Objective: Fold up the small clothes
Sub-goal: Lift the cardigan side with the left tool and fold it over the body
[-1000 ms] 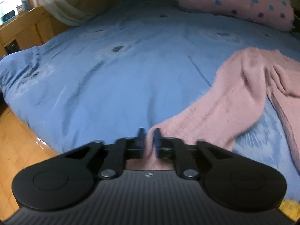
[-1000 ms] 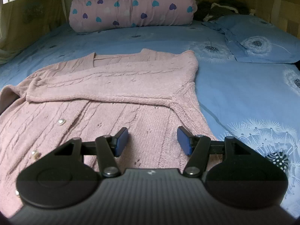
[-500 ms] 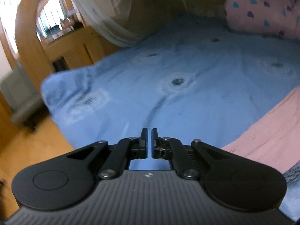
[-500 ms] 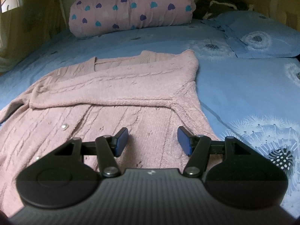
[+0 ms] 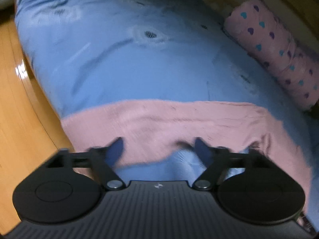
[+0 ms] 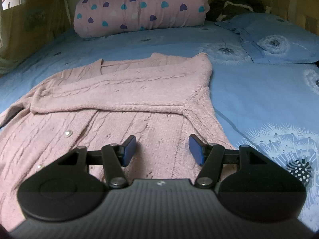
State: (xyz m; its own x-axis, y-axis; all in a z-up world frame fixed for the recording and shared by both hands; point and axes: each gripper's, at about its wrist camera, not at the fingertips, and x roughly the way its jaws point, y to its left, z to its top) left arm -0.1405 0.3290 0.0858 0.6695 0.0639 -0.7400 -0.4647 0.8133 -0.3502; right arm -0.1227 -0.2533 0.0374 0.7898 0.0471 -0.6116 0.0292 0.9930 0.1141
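The left wrist view sits just behind the left gripper (image 5: pixel 157 149) and looks steeply down, close over the bed's (image 5: pixel 139 69) near left edge, with wooden floor (image 5: pixel 18 119) at the left. The right wrist view sits behind the right gripper (image 6: pixel 162 149) and looks less steeply toward the far headboard end. Both views share the pink cardigan (image 6: pixel 119 99), the blue sheet and the heart-print quilt roll (image 6: pixel 139 10).

My left gripper (image 5: pixel 158 149) tips steeply downward, and its jaws are opening, already spread wide, with nothing pinched between the blue pads (image 5: pixel 117 149); the picture there is smeared. My right gripper (image 6: pixel 162 149) also points downward, less steeply, its jaws parted about halfway, pads (image 6: pixel 129 149) clear of any contact and holding nothing.
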